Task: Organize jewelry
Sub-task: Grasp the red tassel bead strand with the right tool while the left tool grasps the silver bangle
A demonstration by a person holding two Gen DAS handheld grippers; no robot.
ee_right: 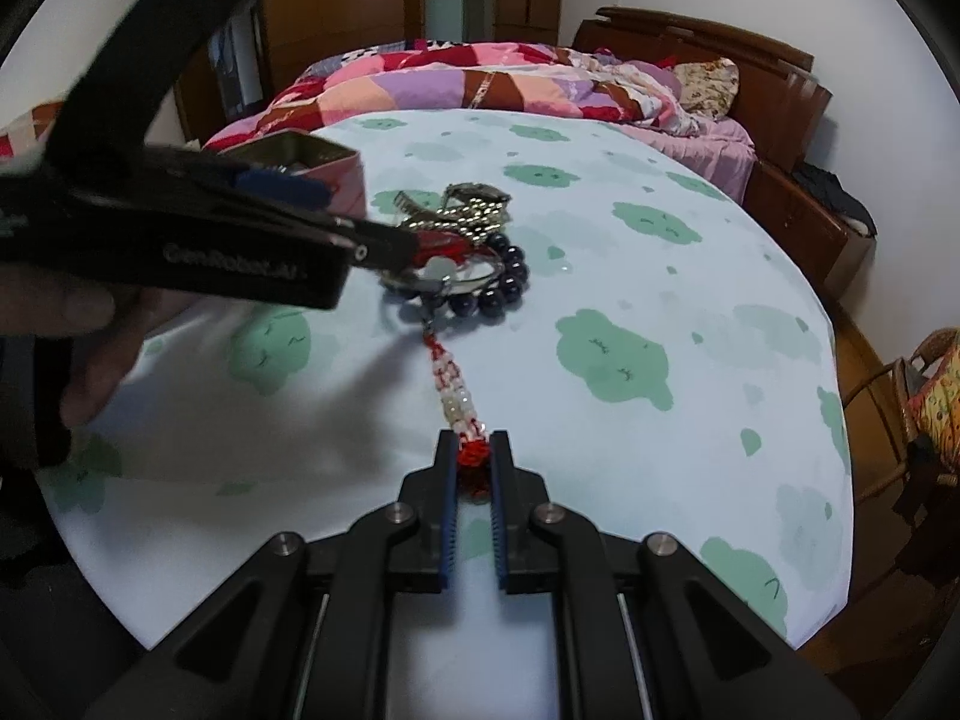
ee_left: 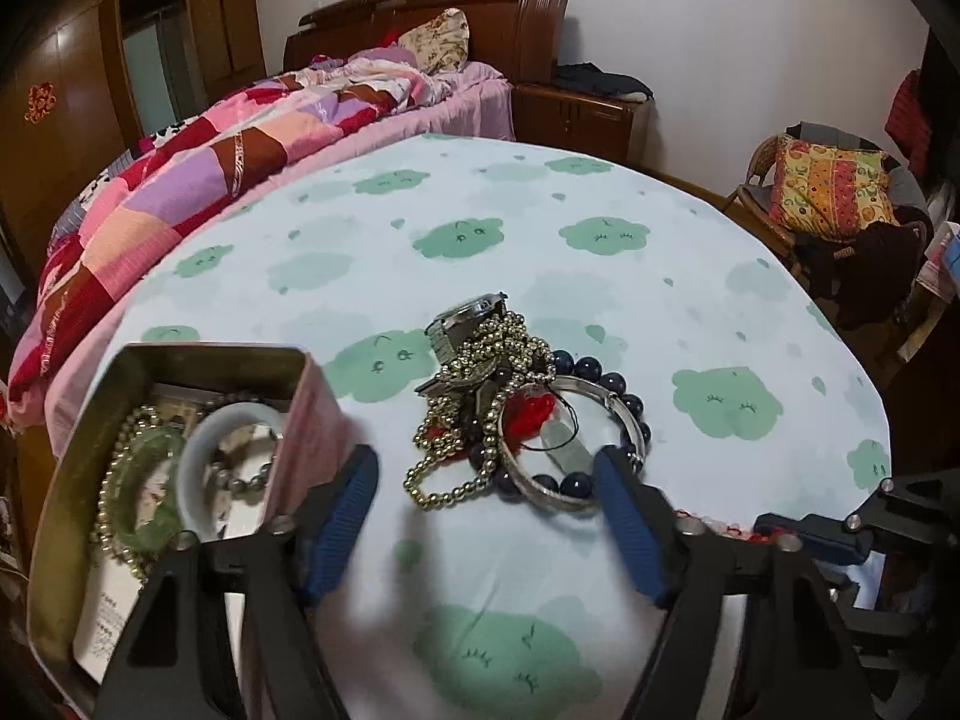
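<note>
A tangled pile of jewelry (ee_left: 498,396) lies mid-table: a metal watch (ee_left: 474,315), a gold bead chain (ee_left: 456,468), a dark blue bead bracelet (ee_left: 600,372), a silver bangle (ee_left: 558,492) and a red cord knot (ee_left: 534,411). My left gripper (ee_left: 486,468) stands open around the pile's near side; it also shows as the left gripper (ee_right: 369,219) in the right wrist view. My right gripper (ee_right: 472,444) is shut on the red end of a red-and-white beaded strand (ee_right: 453,384) that runs back to the pile (ee_right: 474,228).
An open pink tin (ee_left: 312,414) at the left holds a green bangle (ee_left: 144,480), a white bangle (ee_left: 198,468) and bead strings. The round table's cloud-print cloth (ee_left: 540,228) ends close ahead of a quilted bed (ee_left: 210,168). A wicker chair (ee_left: 828,198) stands right. A person's hand (ee_right: 90,360) grips the left tool.
</note>
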